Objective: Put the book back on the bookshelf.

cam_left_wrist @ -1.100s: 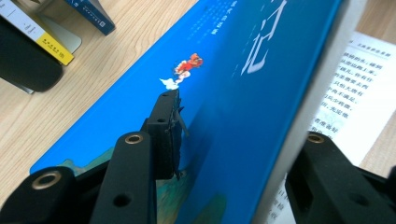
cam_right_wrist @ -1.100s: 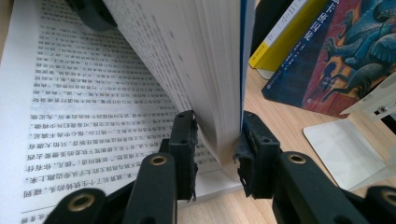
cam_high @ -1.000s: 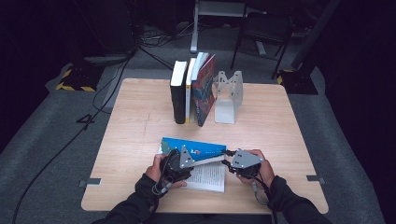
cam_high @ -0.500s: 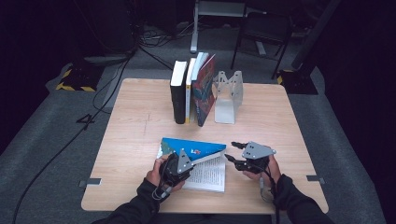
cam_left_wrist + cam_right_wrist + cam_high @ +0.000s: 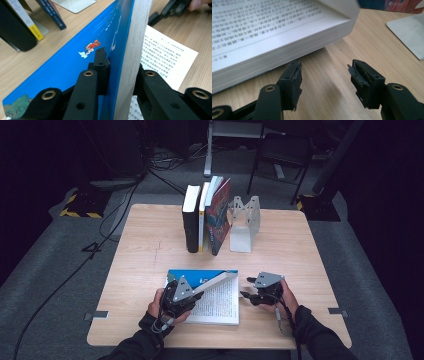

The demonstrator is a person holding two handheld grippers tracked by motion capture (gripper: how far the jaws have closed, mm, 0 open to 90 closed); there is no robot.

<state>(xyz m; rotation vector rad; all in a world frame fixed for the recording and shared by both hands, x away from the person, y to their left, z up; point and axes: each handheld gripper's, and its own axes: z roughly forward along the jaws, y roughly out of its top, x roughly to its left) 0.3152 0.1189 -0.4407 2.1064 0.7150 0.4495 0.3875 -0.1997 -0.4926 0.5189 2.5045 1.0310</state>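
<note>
Gripping the blue cover [image 5: 75, 62] of the open book [image 5: 220, 302] at lower centre, my left tongs [image 5: 120, 72] have just closed while my right tongs [image 5: 324, 75], gaping empty, probably risk snagging pages.

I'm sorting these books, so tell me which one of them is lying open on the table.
The blue-covered book nearest the person: it lies flat with printed pages showing, its cover lifted in the left gripper. The other books stand upright and closed against the bookend.
</note>
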